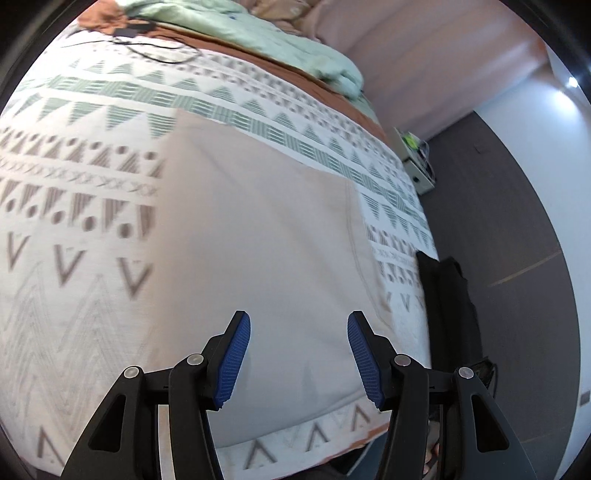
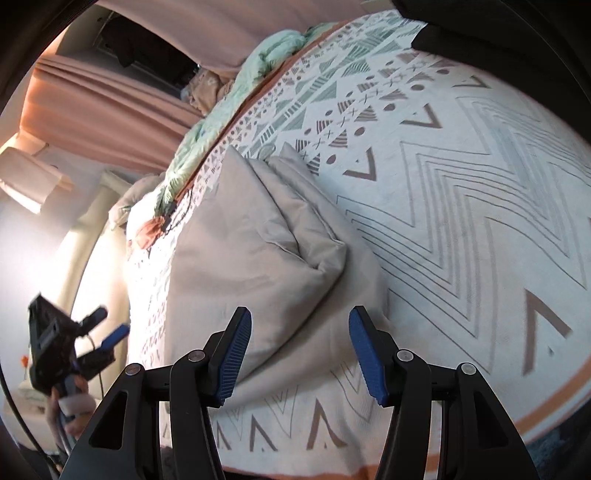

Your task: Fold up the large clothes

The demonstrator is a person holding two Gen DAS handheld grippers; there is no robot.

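A beige garment (image 1: 258, 236) lay spread on the patterned bedspread (image 1: 74, 258) of a bed, near its foot edge, one part folded up into a soft ridge (image 2: 295, 221) as seen from the right wrist camera. The left tongs (image 1: 299, 360) hung above the flat cloth with blue pads (image 1: 234, 363) parted and nothing between them. The right tongs (image 2: 301, 358) were likewise spread wide and held nothing, poised over the garment's near corner. A mint-green quilt (image 1: 258, 33) lay bunched along the far side, and a dark garment (image 1: 448, 306) hung over the bed's edge.
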